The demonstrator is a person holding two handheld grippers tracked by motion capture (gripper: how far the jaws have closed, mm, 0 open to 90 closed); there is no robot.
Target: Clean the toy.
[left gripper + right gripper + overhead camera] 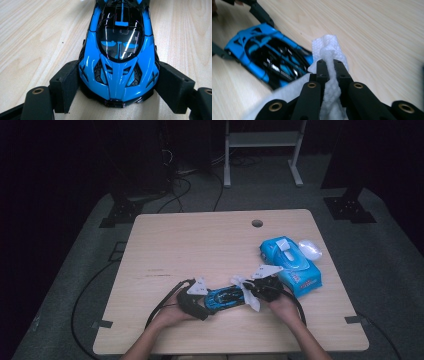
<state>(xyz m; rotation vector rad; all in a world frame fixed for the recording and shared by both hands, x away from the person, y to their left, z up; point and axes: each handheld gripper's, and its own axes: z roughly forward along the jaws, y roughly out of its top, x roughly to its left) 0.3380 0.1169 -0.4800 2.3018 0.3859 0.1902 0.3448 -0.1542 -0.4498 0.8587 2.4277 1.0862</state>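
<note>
A blue and black toy car point(225, 297) lies on the wooden table point(200, 245) near its front edge. My left gripper point(197, 302) is shut on the car's nose; in the left gripper view the black pads point(65, 82) press both flanks of the toy car point(120, 62). My right gripper point(260, 290) is shut on a white wet wipe point(247, 292) at the car's other end. In the right gripper view the wipe point(329, 65) is pinched between the jaws, and it lies against the rear of the toy car point(267, 55).
A blue pack of wet wipes point(290, 262) lies at the right, with a white lid-like piece point(310, 249) beside it. A cable hole point(257, 223) sits near the far edge. Cables trail off the front edge from both grippers.
</note>
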